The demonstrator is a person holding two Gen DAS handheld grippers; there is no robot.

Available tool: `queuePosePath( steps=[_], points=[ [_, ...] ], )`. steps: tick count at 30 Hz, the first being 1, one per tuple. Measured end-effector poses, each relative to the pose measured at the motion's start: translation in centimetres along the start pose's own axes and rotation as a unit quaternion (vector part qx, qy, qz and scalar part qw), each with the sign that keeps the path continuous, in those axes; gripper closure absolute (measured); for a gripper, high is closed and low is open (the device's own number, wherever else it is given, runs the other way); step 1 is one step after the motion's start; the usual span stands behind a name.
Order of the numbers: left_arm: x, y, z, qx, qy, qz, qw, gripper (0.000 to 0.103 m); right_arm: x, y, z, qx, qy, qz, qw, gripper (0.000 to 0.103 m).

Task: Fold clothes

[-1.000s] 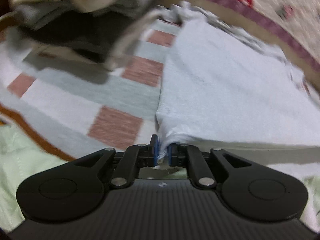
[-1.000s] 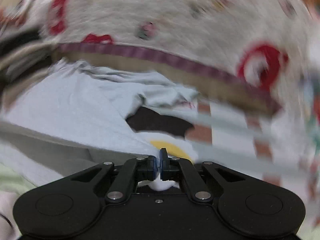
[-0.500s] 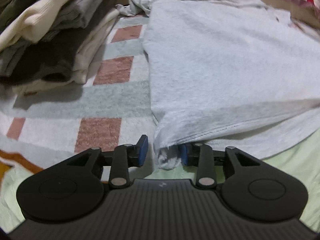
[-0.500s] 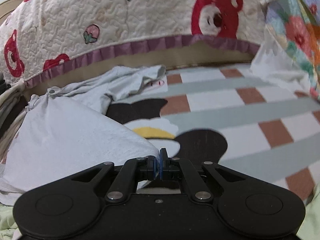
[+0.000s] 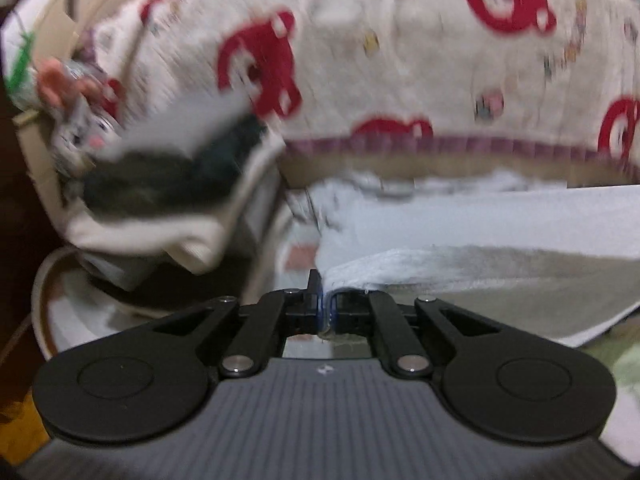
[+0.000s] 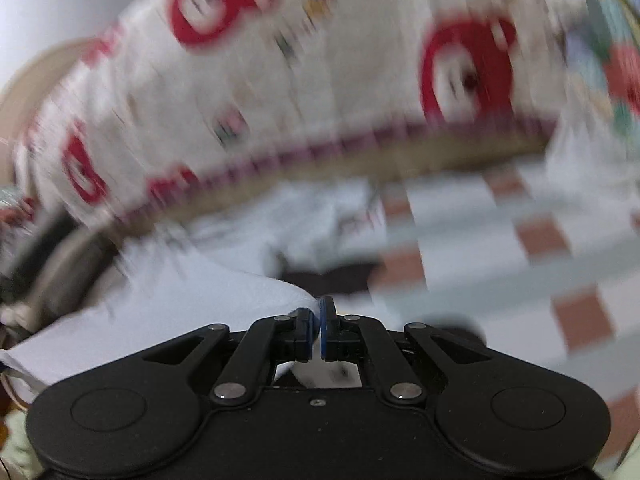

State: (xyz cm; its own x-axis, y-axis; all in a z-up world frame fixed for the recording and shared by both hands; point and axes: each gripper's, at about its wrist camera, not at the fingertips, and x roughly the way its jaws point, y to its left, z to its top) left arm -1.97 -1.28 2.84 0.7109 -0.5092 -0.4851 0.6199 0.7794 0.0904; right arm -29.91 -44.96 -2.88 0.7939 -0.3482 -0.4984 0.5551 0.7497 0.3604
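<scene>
Shirt stretched sideways, pinched by left gripper and right gripper.

We're in a home bedroom here, working on a bed: a quilt printed with red bears along the back, a checked blanket spread underneath, and a pile of clothes stacked at the left.

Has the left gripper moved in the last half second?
Yes. The left gripper, shut on the pale shirt, has risen and tipped up: the bear quilt now fills its view.
</scene>
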Motion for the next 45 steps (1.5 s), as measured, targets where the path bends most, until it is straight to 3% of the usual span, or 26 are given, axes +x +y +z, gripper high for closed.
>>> queuePosePath(
  steps=[2, 4, 9, 13, 17, 20, 24, 27, 30, 32, 34, 37, 38, 40, 43, 45],
  points=[
    [-2.9, 0.8, 0.4, -0.023, -0.008, -0.002, 0.9997, 0.100, -3.5, 1.0, 1.9, -0.013, -0.021, 0.020, 1.000, 0.101],
    [-5.1, 1.4, -0.4, -0.034, 0.004, -0.004, 0.9994, 0.100, -6.8, 1.2, 1.6, -0.005, -0.027, 0.045, 0.999, 0.101],
    [-7.6, 1.8, -4.4, -0.015, 0.084, 0.008, 0.9963, 0.099, -11.0, 0.3, -4.6, 0.040, 0.024, 0.068, 0.997, 0.100],
    [-7.4, 1.8, -7.6, -0.010, 0.167, -0.020, 0.9858, 0.100, -10.8, -0.3, -9.5, 0.060, 0.081, 0.058, 0.993, 0.100],
    [-10.2, 2.0, -5.7, -0.035, 0.136, -0.059, 0.9884, 0.101, -12.4, 1.3, -8.8, 0.038, 0.065, 0.093, 0.993, 0.100],
    [-11.1, 1.8, -5.4, -0.015, 0.158, -0.032, 0.9868, 0.101, -14.7, 3.1, -7.6, 0.008, 0.052, 0.109, 0.993, 0.100],
    [-9.1, 1.3, -7.9, 0.007, 0.224, -0.024, 0.9744, 0.101, -14.6, 1.0, -9.6, 0.028, 0.082, 0.074, 0.994, 0.100],
    [-7.8, 0.6, -9.4, 0.019, 0.263, -0.028, 0.9641, 0.098, -12.8, -0.1, -11.0, 0.061, 0.137, 0.041, 0.988, 0.100],
    [-7.1, 0.8, -10.0, -0.007, 0.280, -0.022, 0.9596, 0.093, -10.9, -1.1, -12.3, 0.093, 0.194, 0.008, 0.976, 0.098],
    [-6.8, 0.9, -10.5, -0.024, 0.291, -0.019, 0.9562, 0.093, -9.7, -1.8, -13.2, 0.115, 0.232, -0.013, 0.966, 0.091],
    [-7.3, 0.8, -10.2, -0.037, 0.297, -0.039, 0.9533, 0.092, -8.4, -2.4, -14.1, 0.137, 0.269, -0.035, 0.953, 0.090],
    [-8.4, 1.7, -9.6, -0.072, 0.306, -0.090, 0.9450, 0.088, -9.6, -1.6, -11.6, 0.128, 0.263, -0.026, 0.956, 0.069],
    [-8.7, 2.1, -9.2, -0.080, 0.301, -0.101, 0.9448, 0.088, -10.2, -1.5, -10.6, 0.140, 0.248, -0.004, 0.959, 0.064],
    [-9.3, 3.1, -8.0, -0.097, 0.290, -0.117, 0.9448, 0.087, -11.6, -1.6, -8.8, 0.178, 0.207, 0.045, 0.961, 0.064],
    [-9.8, 4.3, -5.4, -0.104, 0.243, -0.117, 0.9574, 0.078, -12.7, -1.6, -6.3, 0.233, 0.127, 0.122, 0.956, 0.056],
    [-9.3, 4.5, -3.8, -0.097, 0.217, -0.107, 0.9654, 0.077, -11.3, -0.4, -4.6, 0.199, 0.124, 0.116, 0.965, 0.056]
  ],
)
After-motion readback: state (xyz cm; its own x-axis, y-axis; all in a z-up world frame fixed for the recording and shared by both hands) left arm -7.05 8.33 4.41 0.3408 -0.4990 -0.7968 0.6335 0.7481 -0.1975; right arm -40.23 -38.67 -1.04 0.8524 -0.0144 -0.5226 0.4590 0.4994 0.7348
